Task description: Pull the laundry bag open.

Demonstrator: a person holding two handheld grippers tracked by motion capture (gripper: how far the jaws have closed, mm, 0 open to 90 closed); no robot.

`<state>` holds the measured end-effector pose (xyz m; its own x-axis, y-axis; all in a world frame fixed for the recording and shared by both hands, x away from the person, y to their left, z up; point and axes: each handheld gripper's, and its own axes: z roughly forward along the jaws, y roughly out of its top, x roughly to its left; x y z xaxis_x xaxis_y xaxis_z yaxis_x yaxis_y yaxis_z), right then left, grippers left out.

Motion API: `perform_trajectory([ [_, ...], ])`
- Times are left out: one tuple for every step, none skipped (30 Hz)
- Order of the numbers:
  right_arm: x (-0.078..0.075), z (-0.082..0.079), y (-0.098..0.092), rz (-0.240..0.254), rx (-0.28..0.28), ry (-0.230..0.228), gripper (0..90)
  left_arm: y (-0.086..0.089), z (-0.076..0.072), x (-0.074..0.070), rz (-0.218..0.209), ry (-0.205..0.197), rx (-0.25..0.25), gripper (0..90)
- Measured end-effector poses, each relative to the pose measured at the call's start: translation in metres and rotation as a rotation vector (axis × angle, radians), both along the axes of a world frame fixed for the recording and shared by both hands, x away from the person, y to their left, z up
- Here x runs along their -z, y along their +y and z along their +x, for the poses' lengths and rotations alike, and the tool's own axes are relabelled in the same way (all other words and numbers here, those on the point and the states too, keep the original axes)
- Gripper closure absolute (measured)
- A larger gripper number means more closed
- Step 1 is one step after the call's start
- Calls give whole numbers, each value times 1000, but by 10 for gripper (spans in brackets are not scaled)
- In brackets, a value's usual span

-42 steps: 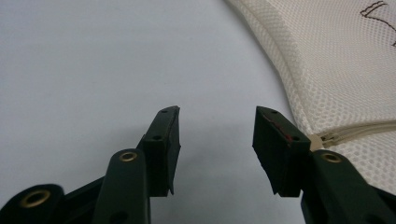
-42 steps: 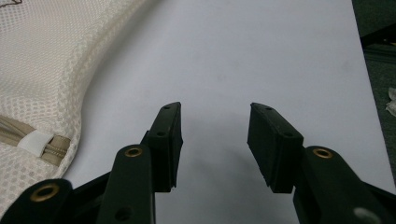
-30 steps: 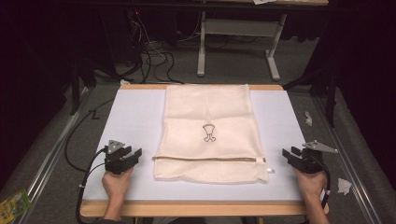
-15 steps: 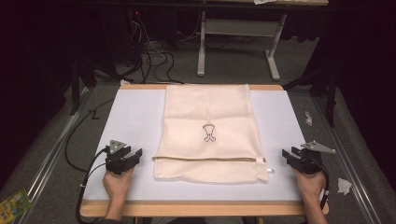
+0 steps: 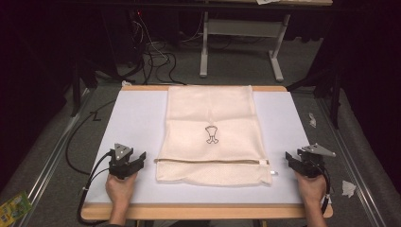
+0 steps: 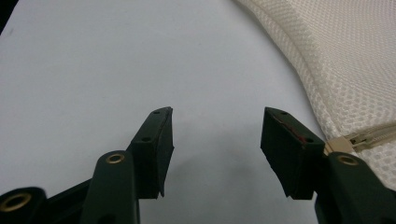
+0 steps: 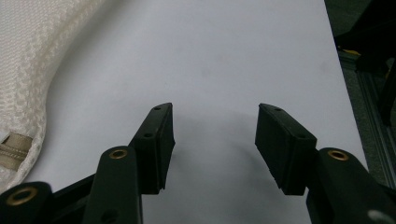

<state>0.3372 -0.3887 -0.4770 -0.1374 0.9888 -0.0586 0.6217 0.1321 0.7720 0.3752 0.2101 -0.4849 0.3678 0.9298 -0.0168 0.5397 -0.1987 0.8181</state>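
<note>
While the cream mesh bag (image 5: 213,135) lies flat on the white-topped desk (image 5: 135,118), it serves as the landmark for everything else. The bag sits in the middle of the desk, its far edge at the desk's far rim, its near edge short of the near rim. A small dark printed emblem (image 5: 211,135) marks the centre of the bag. A zipper (image 5: 208,161) runs across the bag close to its near edge; in the left gripper view the zipper's end (image 6: 362,137) shows just beyond the tool's right-hand jaw. The left tool (image 5: 140,158) rests on the desk just beside the bag's near left corner, apart from the fabric, jaws pointing toward the bag. Its jaws have just been opening and stand wide, with bare desk surface between them (image 6: 215,140). The right tool (image 5: 289,158) rests off the bag's near right corner, a little farther from the fabric than the left one, jaws also pointing toward the bag. Its jaws have likewise just been opening and stand wide apart over bare desk (image 7: 214,140), nothing held. In the right gripper view the bag's rounded corner (image 7: 28,70) lies well left of the jaws. Each tool is held by a hand coming from the desk's near edge, and a black cable (image 5: 78,142) trails off the desk to the left of the bag.
</note>
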Motion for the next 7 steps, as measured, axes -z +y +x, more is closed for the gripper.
perform_trajectory([
  [0, 0, 0, -2, -1, 0, 474, 0, 0, 0, -1, 3, 1, 437],
  [0, 0, 0, -1, -2, 0, 472, 0, 0, 0, -1, 4, -1, 435],
  [0, 0, 0, -2, -1, 1, 471, 0, 1, 0, -1, 5, -2, 433],
  [0, 0, 0, -1, -2, 0, 470, 0, 1, 0, -1, 6, -3, 433],
  [0, 0, 0, -1, -2, 1, 468, 0, 1, 0, -2, 10, -4, 433],
  [0, 0, 0, 2, 0, 3, 467, 0, 1, 0, -2, 12, -3, 431],
  [0, 0, 0, 3, 7, 8, 462, 0, 1, 0, -2, 12, -5, 431],
])
